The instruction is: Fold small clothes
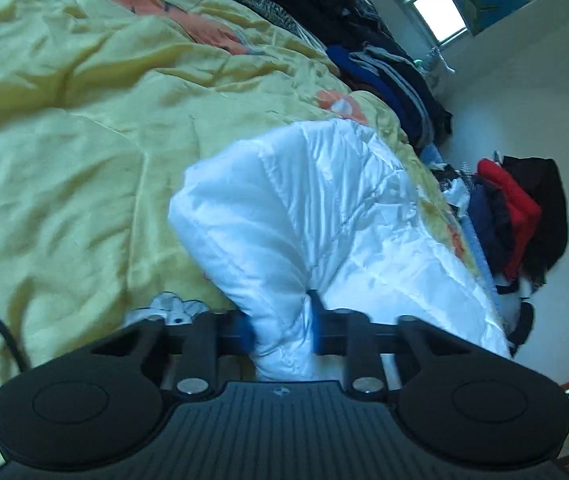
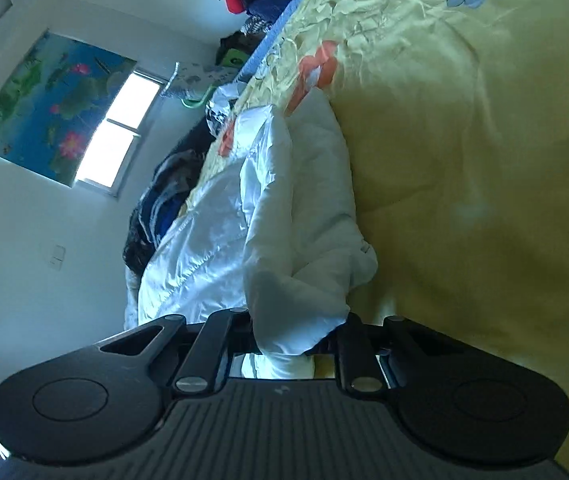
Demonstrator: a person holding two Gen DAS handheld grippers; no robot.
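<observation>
Left hand-held gripper [image 1: 280,320]: blue fingertips mostly buried in the bunched white garment [image 1: 324,208]. Right hand-held gripper [image 2: 298,334]: tips fully hidden by the same garment's fabric; garment type unreadable in both views. Dark clothes pile [image 1: 380,68] at the bed edge is blurred, items not separable. Yellow quilt [image 1: 64,140] cut off by the frame edges. Wall poster [image 2: 52,108] clipped in the left wrist view.

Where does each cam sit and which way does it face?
Left wrist: rides on the left tool, facing along its fingers at the white jacket it pinches; only the tool's black body shows.
Right wrist: rides on the right tool, also clamped on the jacket; no hand visible.
Shared: jacket, yellow quilt, window, poster.
</observation>
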